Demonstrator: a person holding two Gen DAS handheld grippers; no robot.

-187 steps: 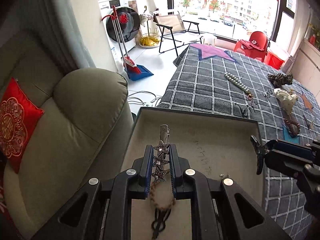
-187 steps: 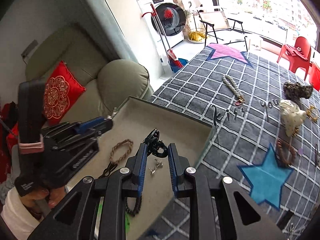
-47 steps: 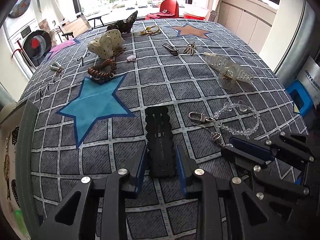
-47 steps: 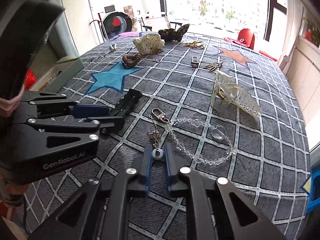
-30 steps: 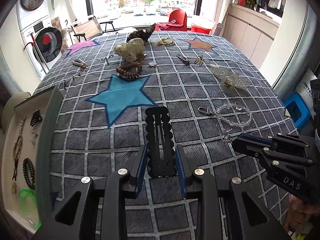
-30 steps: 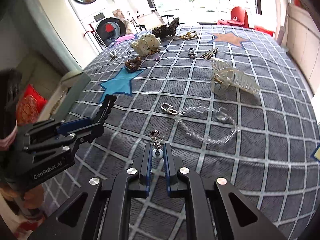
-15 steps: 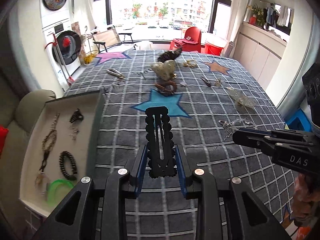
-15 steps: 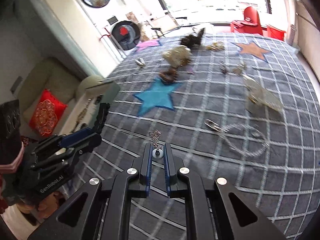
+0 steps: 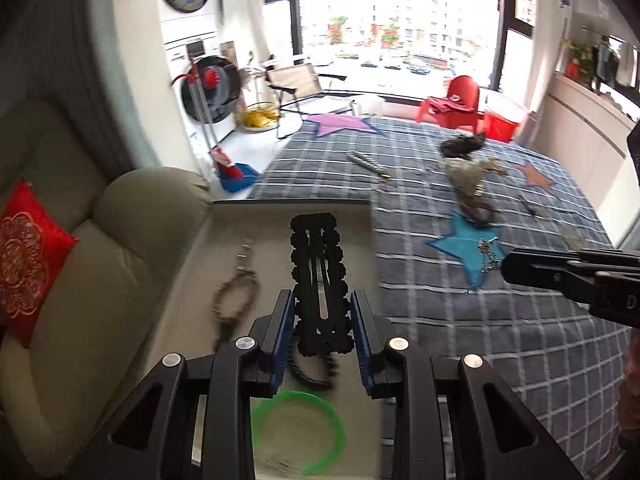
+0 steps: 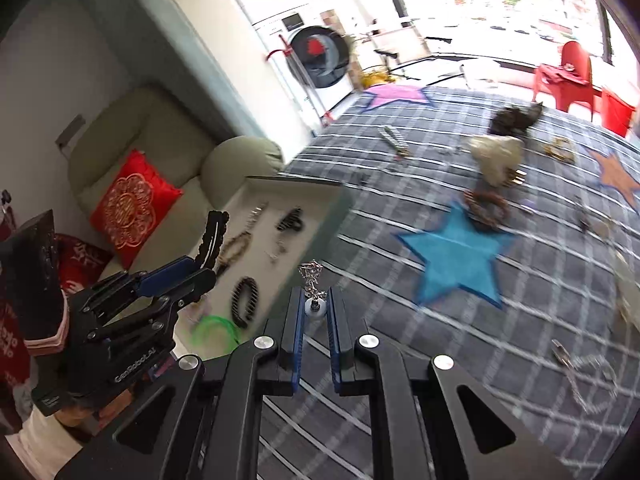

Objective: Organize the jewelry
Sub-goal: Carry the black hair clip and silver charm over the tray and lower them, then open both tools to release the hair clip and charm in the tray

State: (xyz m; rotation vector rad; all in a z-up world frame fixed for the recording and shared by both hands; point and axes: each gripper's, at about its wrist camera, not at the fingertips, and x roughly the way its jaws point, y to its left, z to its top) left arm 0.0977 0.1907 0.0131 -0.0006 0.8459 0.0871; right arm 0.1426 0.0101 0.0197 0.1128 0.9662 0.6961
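In the left wrist view my left gripper [image 9: 321, 299] is shut on a black scalloped hair clip [image 9: 318, 264], which hangs over the cream-lined tray [image 9: 354, 232]. The tray holds a braided brown bracelet [image 9: 236, 292], a black beaded bracelet [image 9: 312, 368], a green ring [image 9: 298, 428] and a small silver clip [image 9: 244, 254]. My right gripper [image 10: 314, 298] is shut on a small silver chain charm with a white bead [image 10: 314, 307], above the bedcover just right of the tray's wall [image 10: 320, 216]. Seen from the right wrist, the left gripper [image 10: 188, 274] lifts the black clip [image 10: 212, 236] over the tray.
More jewelry lies on the grey checked bedcover [image 9: 460, 320]: a pearl strand [image 9: 368, 162], a cream claw clip [image 9: 464, 170] and a brown bracelet [image 9: 478, 210] beside a blue star [image 9: 464, 246]. Left of the tray stands a beige armchair [image 9: 120, 260] with a red cushion [image 9: 24, 256].
Both grippers have swung left from the middle of the bed to the tray, each carrying its piece. The left one now hangs over the tray. Neither grip has changed.
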